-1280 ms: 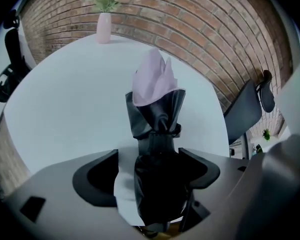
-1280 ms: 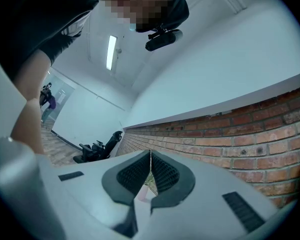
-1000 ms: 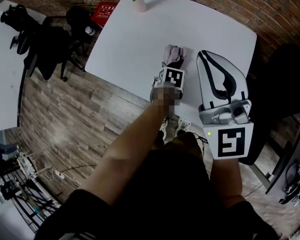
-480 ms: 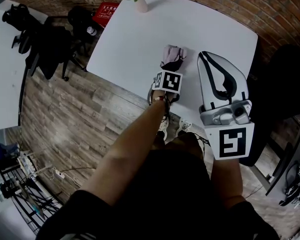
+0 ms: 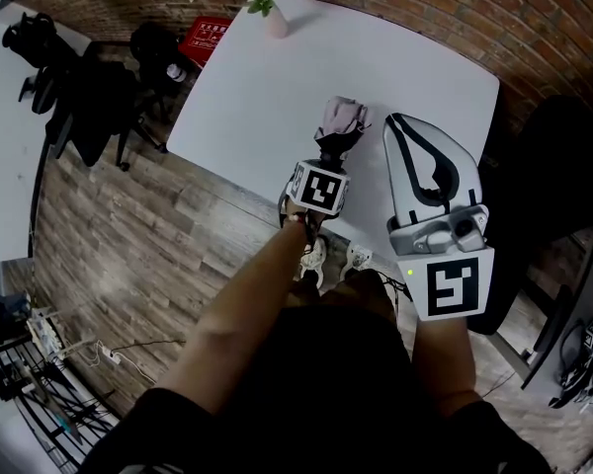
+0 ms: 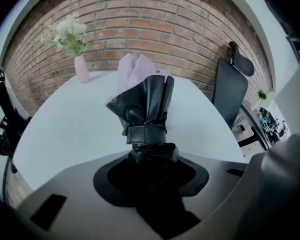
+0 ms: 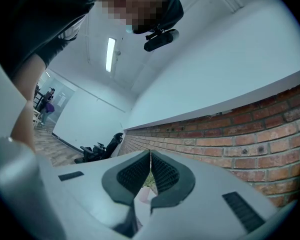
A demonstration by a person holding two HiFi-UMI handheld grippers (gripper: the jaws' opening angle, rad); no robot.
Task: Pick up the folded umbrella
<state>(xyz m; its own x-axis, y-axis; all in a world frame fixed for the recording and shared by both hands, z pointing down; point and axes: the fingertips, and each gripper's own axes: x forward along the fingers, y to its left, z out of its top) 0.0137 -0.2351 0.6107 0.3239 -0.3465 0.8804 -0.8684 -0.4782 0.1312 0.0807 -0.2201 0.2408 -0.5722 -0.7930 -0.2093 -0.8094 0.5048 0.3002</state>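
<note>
Left gripper (image 5: pixel 332 156) has its jaws closing on the black end of the folded umbrella (image 5: pixel 341 118), pink end poking out, right by the desk's (image 5: pixel 267 87) near edge. Right gripper (image 5: pixel 403 126) sits just beside it, jaws together, nothing in them.

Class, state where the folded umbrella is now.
In the head view's centre, the folded umbrella is between the left gripper's closing jaws, over the white table.
</note>
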